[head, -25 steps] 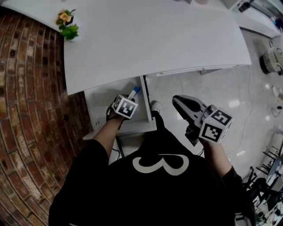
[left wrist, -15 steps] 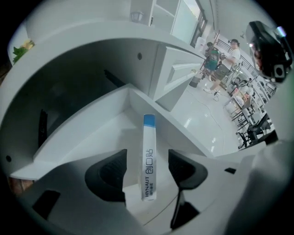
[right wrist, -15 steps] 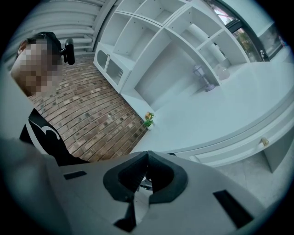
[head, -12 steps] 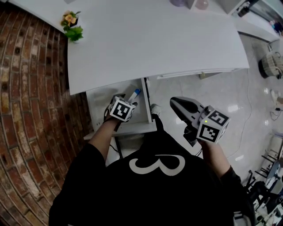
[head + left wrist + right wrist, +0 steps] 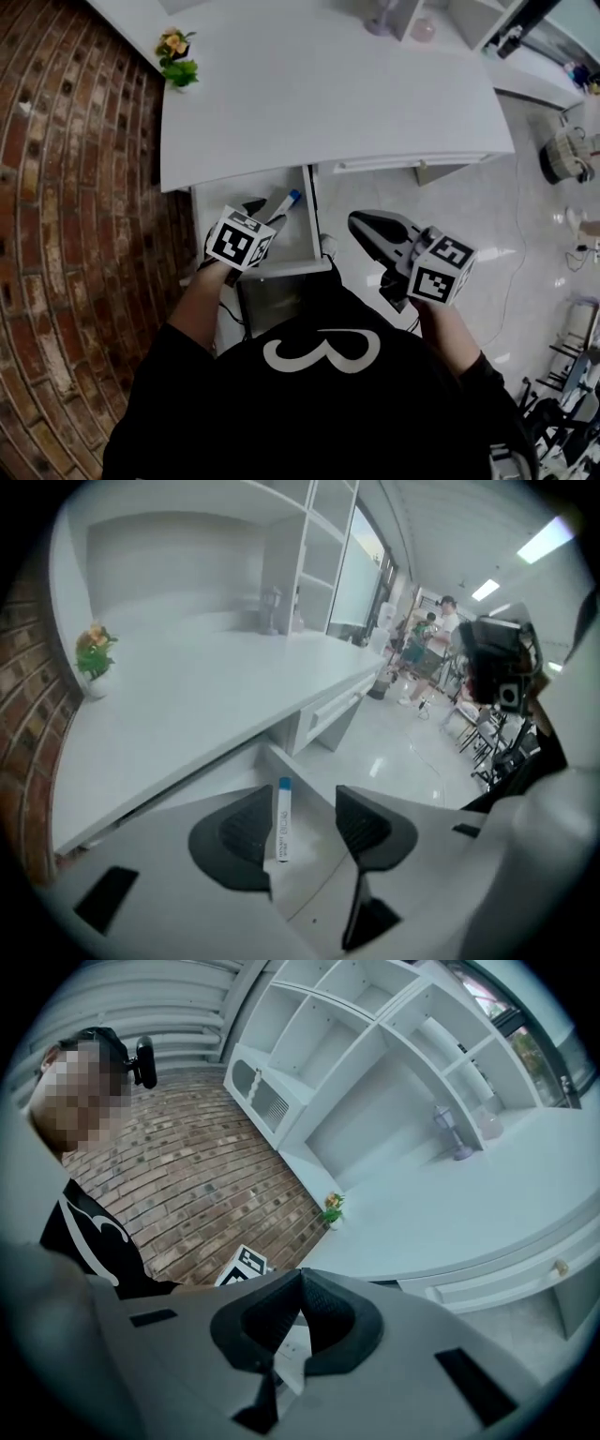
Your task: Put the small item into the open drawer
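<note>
The left hand-held gripper point(image 5: 263, 212) hangs over the open drawer point(image 5: 221, 202) under the front edge of the white table point(image 5: 328, 94). Its jaws stand apart and are closing, and their pads press on nothing. In the left gripper view, the small item, a white tube with a blue cap point(image 5: 283, 819), shows in the gap between the jaws, close to the left pad, but it lies flat on the drawer's white floor below them. Its cap points toward the back of the drawer. In the head view the tube point(image 5: 284, 202) lies near the drawer's right wall, just beyond the gripper's jaws.

The right hand-held gripper point(image 5: 360, 222) is held out over the glossy floor point(image 5: 450, 206), to the right of the drawer and well apart from it. In the right gripper view its jaws meet at the tips with nothing between them.

A small potted plant with an orange flower point(image 5: 176, 58) stands at the table's far left corner, beside the brick wall point(image 5: 66, 187). The person wears a black top with a white mark on it point(image 5: 319, 352).
</note>
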{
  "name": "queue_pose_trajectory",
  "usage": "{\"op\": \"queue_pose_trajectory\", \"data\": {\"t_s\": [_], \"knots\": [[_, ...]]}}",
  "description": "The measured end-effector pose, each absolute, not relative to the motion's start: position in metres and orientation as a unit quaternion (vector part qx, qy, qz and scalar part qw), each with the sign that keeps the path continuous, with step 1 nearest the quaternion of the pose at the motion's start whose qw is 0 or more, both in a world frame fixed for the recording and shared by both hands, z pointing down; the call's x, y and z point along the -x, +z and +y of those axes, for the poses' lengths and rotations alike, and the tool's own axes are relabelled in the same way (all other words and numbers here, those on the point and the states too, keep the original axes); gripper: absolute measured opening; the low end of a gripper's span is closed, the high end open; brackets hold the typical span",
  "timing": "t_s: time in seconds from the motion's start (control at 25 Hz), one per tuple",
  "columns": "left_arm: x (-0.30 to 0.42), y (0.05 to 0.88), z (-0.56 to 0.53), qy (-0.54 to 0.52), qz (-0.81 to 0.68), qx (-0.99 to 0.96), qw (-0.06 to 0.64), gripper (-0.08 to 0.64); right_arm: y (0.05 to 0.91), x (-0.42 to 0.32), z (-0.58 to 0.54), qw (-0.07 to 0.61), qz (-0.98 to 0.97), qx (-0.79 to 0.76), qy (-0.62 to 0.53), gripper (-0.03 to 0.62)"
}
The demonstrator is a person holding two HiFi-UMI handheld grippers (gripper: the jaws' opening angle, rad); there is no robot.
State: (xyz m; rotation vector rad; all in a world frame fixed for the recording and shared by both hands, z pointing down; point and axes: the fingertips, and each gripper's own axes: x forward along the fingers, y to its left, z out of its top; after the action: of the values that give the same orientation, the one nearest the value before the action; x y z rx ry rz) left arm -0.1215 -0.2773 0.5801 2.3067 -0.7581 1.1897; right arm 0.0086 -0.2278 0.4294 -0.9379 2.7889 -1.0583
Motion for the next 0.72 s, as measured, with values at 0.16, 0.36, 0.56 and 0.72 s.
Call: {"op": "queue_pose_trajectory", "data": {"t_s": [0.16, 0.36, 0.56, 0.72], "knots": [[0.108, 0.512, -0.258, 0.323, -0.271, -0.873, 0.245, 0.154, 0.407, -0.003, -0.211, 0.016, 0.901, 0.295, -0.318, 0.011], [0.097, 0.426, -0.224, 0.191, -0.243, -0.915, 0.257, 0.056, 0.376, 0.010, -0.192, 0.040, 0.909, 0.278, -0.307, 0.011], [0.090, 0.345, -0.189, 0.091, -0.219, -0.942, 0.237, 0.005, 0.343, 0.019, -0.172, 0.078, 0.915, 0.254, -0.304, 0.011], [0.090, 0.312, -0.166, 0.052, -0.214, -0.951, 0.217, 0.004, 0.326, 0.026, -0.161, 0.088, 0.922, 0.246, -0.287, 0.011]]}}
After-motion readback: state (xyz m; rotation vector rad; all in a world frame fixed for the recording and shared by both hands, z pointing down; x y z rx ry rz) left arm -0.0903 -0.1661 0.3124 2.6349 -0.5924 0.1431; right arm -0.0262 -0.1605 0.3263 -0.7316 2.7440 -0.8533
